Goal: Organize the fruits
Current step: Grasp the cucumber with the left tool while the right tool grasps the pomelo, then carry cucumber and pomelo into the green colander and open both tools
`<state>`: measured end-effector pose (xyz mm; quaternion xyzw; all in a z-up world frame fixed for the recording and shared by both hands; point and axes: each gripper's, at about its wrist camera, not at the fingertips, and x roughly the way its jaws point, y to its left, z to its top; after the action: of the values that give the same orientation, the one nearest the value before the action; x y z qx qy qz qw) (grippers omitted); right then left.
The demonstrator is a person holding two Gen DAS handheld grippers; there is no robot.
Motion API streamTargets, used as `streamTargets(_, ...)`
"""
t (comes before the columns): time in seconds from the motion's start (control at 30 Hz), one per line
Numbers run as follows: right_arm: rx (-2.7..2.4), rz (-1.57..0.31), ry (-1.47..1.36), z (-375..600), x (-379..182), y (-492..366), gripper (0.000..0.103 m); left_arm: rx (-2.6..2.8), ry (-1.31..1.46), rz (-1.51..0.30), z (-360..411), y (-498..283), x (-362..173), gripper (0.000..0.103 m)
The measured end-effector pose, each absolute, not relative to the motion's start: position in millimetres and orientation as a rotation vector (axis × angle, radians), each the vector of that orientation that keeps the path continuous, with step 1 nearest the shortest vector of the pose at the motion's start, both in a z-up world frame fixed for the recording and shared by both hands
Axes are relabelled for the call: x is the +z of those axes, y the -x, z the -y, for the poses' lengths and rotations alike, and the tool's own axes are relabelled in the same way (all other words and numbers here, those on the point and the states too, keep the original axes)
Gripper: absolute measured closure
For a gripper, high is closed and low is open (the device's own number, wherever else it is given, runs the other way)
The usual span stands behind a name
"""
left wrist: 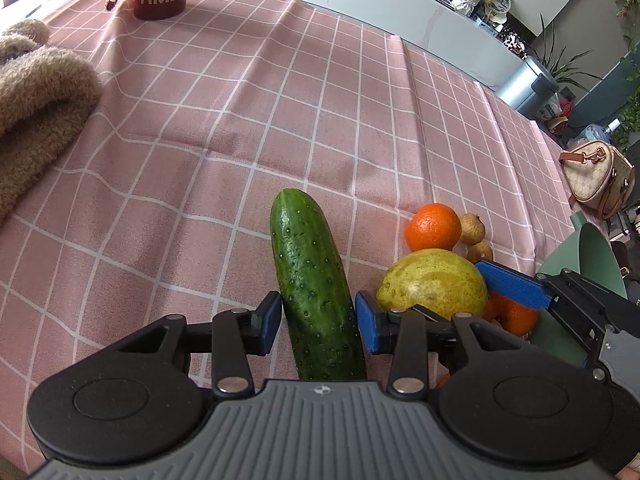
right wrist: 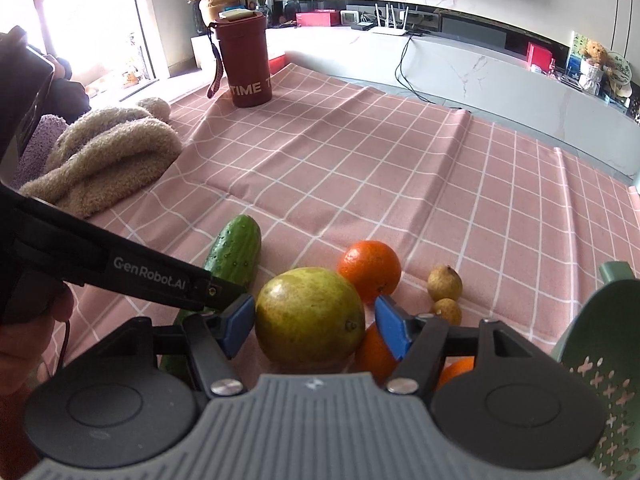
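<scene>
A green cucumber (left wrist: 314,288) lies on the pink checked cloth between the blue pads of my left gripper (left wrist: 319,322); the pads touch or nearly touch its sides. It also shows in the right wrist view (right wrist: 236,250). A yellow-green mango (right wrist: 309,316) sits between the pads of my right gripper (right wrist: 316,330), which stand a little apart from it. The mango also shows in the left wrist view (left wrist: 434,284). An orange (right wrist: 370,266), two small yellowish fruits (right wrist: 445,282) and more oranges (right wrist: 378,350) lie close by.
A green perforated basket (right wrist: 600,360) stands at the right edge. A red "TIME" cup (right wrist: 246,62) is at the far end of the cloth (right wrist: 360,168). A beige fluffy towel (right wrist: 112,156) lies at the left. A handbag (left wrist: 596,178) sits beyond the table's right edge.
</scene>
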<state>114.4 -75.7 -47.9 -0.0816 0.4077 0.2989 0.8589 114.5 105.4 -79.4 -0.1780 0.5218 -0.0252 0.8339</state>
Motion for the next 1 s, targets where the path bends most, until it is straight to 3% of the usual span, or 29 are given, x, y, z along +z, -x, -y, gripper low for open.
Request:
streamTargets(0.23, 0.677, -0.8, 0.318, 59, -59, -105, 0.037, -0.072, 0.374, -1.106, -103, -116, -84, 0.056)
streamTargets(0.33, 0.667, -0.772, 0.378, 55, -61, -100, 0.041, -0.069, 0.371, -1.099, -102, -115, -84, 0.057)
streamTargets(0.73, 0.628, -0.757, 0.33, 68, -43, -87, 0.042, -0.07, 0.36, -1.017, -99, -93, -65, 0.059)
streamTargets(1.0, 0.552, -0.734, 0.227, 105, -4, -68, 0.042, -0.09, 0.298, -0.884, -75, -66, -20, 0.06)
